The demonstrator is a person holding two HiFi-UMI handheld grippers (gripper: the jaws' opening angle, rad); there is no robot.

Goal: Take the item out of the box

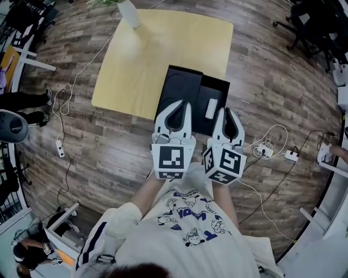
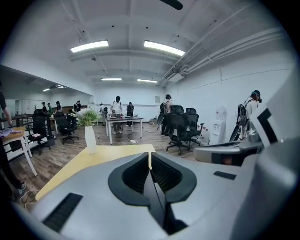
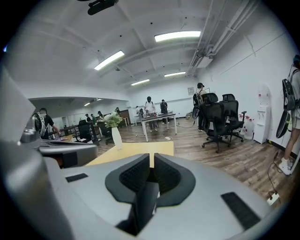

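Head view: one black box (image 1: 184, 86) lies open at the near edge of the yellow table (image 1: 136, 59), its two halves side by side; one pale oblong item (image 1: 211, 108) lies in the right half, long axis pointing away from the person toward the table's far edge; the left gripper (image 1: 181, 104) and right gripper (image 1: 226, 112) cover the box's near edge; one white vase (image 1: 129, 13) stands at the far edge, its top cut off.

Left gripper view: the left gripper (image 2: 150, 158) has its jaws pressed together, nothing between them; box and item are hidden beneath its body; table (image 2: 89, 161) and vase (image 2: 90, 139) show beyond.

Right gripper view: the right gripper (image 3: 152, 160) is likewise closed and empty; box and item hidden; table (image 3: 136, 152) and vase (image 3: 116, 138) visible.
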